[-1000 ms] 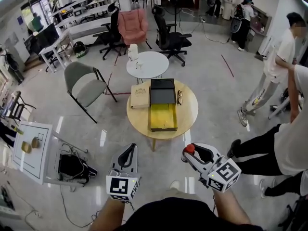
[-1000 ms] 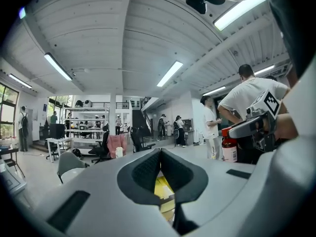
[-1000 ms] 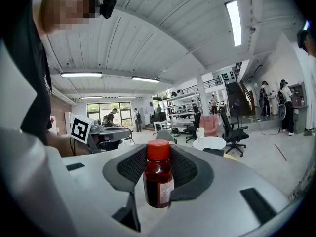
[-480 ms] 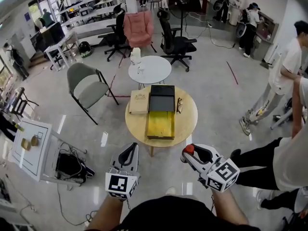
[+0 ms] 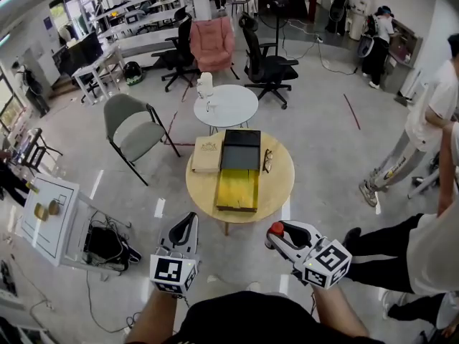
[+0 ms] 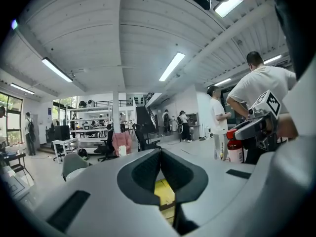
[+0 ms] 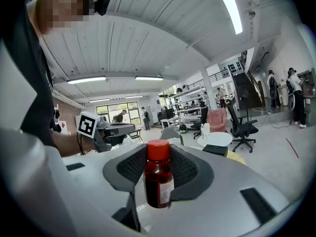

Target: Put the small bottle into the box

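A small dark-red bottle [image 7: 158, 179] with a red cap [image 5: 277, 228] stands upright between the jaws of my right gripper [image 5: 276, 232], which is shut on it. The box [image 5: 238, 188] lies open on the round wooden table [image 5: 276, 192]; it has a yellow inside and a black lid [image 5: 242, 149] at its far end. Both grippers hang over the floor, short of the table's near edge. My left gripper [image 5: 188, 225] is shut, with nothing held. In the left gripper view the yellow box [image 6: 165, 191] shows just past the jaws.
A tan flat case [image 5: 207, 154] and a pair of glasses [image 5: 267, 160] flank the box. Beyond stand a white round table [image 5: 226, 104] and a grey chair [image 5: 133, 131]. People [image 5: 430, 228] stand close at the right. A white cart [image 5: 46, 217] stands at the left.
Both grippers sit a little lower in the head view, and the table has shifted slightly. The bottle stays held in the right gripper.
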### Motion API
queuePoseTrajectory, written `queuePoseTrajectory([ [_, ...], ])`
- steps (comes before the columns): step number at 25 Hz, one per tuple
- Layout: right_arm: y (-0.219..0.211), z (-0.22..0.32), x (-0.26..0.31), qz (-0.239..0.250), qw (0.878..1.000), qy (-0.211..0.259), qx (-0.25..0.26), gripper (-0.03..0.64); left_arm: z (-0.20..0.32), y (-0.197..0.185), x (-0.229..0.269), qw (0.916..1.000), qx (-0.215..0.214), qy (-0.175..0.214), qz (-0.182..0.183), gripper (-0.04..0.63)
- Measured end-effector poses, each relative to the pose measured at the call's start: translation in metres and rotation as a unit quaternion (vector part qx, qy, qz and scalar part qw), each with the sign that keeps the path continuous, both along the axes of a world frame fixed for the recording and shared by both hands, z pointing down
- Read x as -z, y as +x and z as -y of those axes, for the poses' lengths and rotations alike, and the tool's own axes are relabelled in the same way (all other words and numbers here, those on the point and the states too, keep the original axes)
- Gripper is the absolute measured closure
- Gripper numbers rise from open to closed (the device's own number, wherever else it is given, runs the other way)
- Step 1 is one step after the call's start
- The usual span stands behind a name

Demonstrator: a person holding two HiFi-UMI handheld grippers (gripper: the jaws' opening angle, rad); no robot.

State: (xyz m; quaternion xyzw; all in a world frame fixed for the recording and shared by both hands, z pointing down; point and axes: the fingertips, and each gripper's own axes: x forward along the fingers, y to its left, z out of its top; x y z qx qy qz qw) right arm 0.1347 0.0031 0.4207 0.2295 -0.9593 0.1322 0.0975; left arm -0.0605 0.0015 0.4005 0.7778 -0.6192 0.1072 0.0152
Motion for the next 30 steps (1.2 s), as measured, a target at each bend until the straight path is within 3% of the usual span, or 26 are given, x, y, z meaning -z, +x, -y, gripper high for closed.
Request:
queuePoseTrajectory([
  [11, -0.006, 0.02, -0.008, -0.007, 1.0, -0.009, 0.004, 0.466, 0.016, 0.004, -0.015, 0.9999, -0.009, -0.014, 0.001, 0.575],
  [18, -0.016, 0.047, -0.01, -0.009, 1.0, -0.008, -0.012, 0.466, 0.047, -0.001, -0.012, 0.9997, -0.025, -0.002, 0.004, 0.577],
  [30, -0.055, 0.098, -0.012, -0.014, 0.999, -0.012, -0.03, 0.466, 0.107, -0.035, -0.019, 0.9987, -0.05, -0.015, -0.001, 0.577],
])
